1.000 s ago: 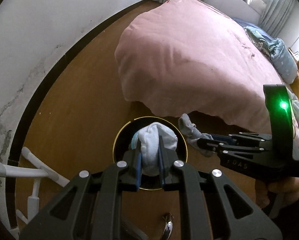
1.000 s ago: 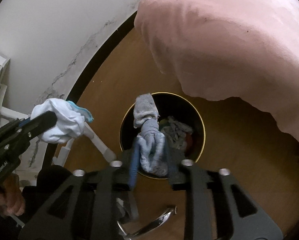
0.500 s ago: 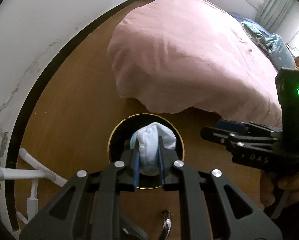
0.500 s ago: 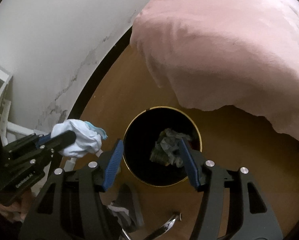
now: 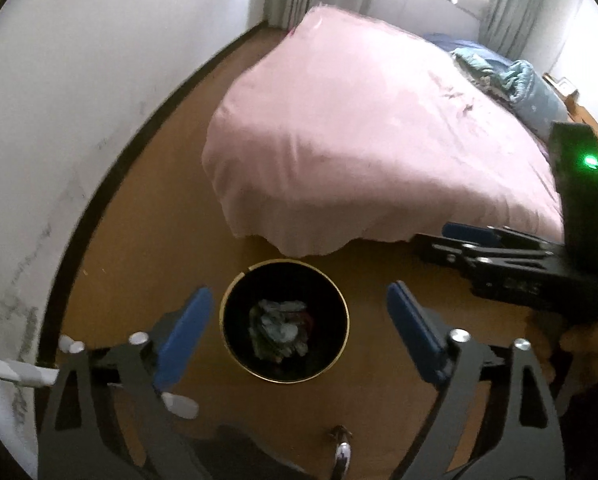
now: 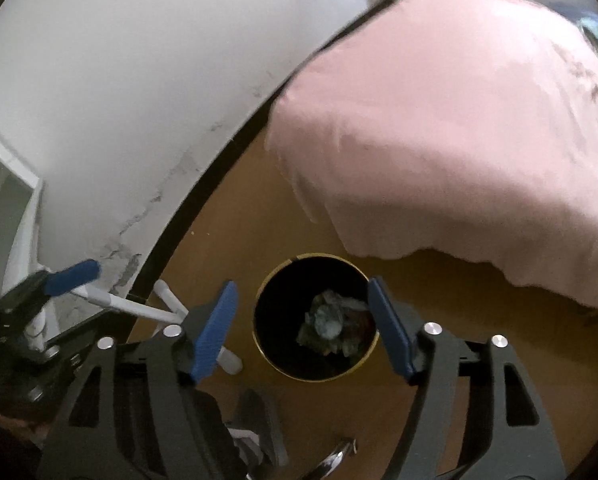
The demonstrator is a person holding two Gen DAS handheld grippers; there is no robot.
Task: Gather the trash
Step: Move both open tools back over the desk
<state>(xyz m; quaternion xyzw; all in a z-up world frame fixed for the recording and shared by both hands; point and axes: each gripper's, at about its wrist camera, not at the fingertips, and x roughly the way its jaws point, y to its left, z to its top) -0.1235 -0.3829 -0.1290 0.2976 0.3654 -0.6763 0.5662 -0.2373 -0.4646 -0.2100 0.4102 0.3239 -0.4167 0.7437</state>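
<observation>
A round black bin with a gold rim [image 5: 235, 344] [image 6: 265, 344] stands on the wood floor below both grippers. Crumpled grey and pale cloth trash [image 5: 279, 330] [image 6: 331, 326] lies inside it. My left gripper [image 5: 297, 322] hangs open above the bin, nothing between its blue pads. My right gripper [image 6: 303, 312] is also open and empty, its fingers on either side of the bin's mouth. In the left wrist view the right gripper's body shows at right, held by a hand [image 5: 579, 344]. In the right wrist view one blue left fingertip [image 6: 73, 276] shows at far left.
A bed with a pink cover [image 5: 359, 140] [image 6: 459, 140] overhangs the floor just behind the bin. A white wall with a dark skirting [image 5: 99, 200] runs along the left. White tube legs [image 6: 139, 308] stand by the wall. Rumpled blue bedding [image 5: 527, 84] lies at the far side.
My left gripper opened and dropped the white cloth bundle into the bin. The right gripper let go of its grey cloth earlier and stays open. Both grippers have risen.
</observation>
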